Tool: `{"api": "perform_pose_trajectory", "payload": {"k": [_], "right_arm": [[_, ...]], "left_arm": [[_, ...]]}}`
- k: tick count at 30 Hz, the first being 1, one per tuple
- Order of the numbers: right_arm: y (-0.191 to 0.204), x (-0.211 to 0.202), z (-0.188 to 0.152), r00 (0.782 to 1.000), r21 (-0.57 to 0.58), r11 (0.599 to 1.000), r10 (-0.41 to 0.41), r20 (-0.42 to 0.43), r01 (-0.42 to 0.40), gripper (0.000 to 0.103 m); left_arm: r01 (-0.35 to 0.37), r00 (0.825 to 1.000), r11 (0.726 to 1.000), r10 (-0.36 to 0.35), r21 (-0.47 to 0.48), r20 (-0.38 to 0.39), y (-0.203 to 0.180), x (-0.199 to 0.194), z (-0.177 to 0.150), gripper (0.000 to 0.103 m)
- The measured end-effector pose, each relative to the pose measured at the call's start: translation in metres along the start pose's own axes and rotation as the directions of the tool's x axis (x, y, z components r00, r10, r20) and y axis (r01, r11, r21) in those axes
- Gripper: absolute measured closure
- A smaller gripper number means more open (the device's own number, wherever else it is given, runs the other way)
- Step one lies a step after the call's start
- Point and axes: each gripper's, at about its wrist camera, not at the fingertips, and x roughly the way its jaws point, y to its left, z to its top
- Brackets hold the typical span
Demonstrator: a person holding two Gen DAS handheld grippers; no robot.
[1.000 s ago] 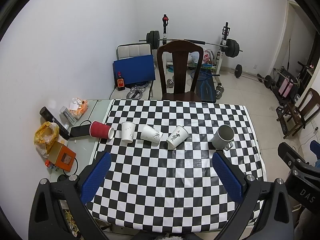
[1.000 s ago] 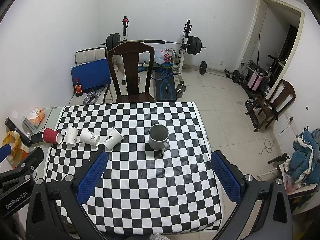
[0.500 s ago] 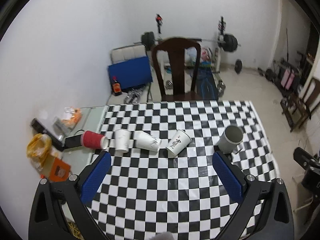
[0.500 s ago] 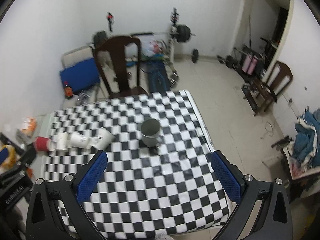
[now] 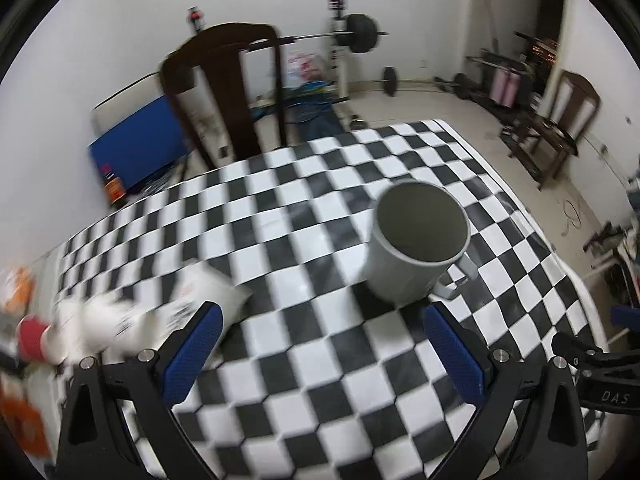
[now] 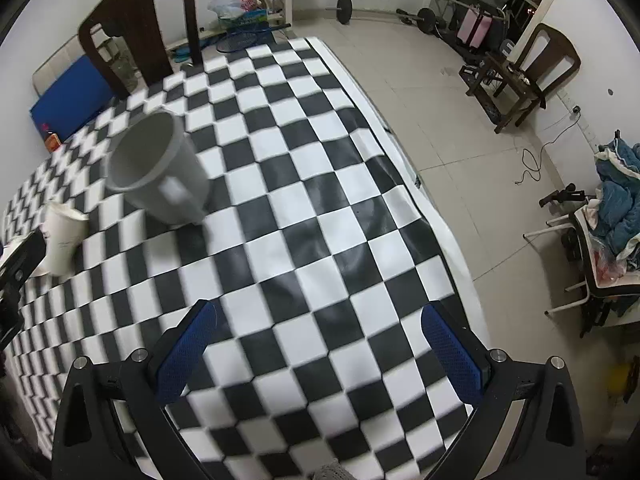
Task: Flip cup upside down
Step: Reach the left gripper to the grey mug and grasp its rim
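Hovering left tongs (image 5: 324, 352) agape near upright mug (image 5: 416, 240)

Black gripper (image 5: 322, 350) frames, blue textured finger pads (image 5: 192, 350), silver screws (image 5: 143, 355)

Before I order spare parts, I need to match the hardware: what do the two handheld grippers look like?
Both look alike. The left gripper has a matte black angular frame, silver round bolt heads and two fingers with blue textured pads. The right gripper matches it: the same black frame, silver bolts and blue pads. White lettering "DAS" marks the right one's body at the left view's edge. No cables or sleeves show.
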Motion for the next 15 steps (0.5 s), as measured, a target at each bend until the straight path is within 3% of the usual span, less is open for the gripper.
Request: {"api": "perform_pose_trajectory", "payload": {"k": [2,15], "right_arm": [[-0.004,0.022,0.003,1.0,0.002,1.0,-0.011,-0.002,0.011,0.0],[-0.022,0.088,0.015,1.0,-0.041,0.999,-0.011,-0.007,0.011,0.0]], "left_arm": [[0.024,0.999,0.999,-0.025,0.041,0.023,-0.012,0.018,0.001,0.011],[0.108,0.984,0.977,-0.131,0.184,0.121,-0.053,0.08,0.006,0.012]]}}
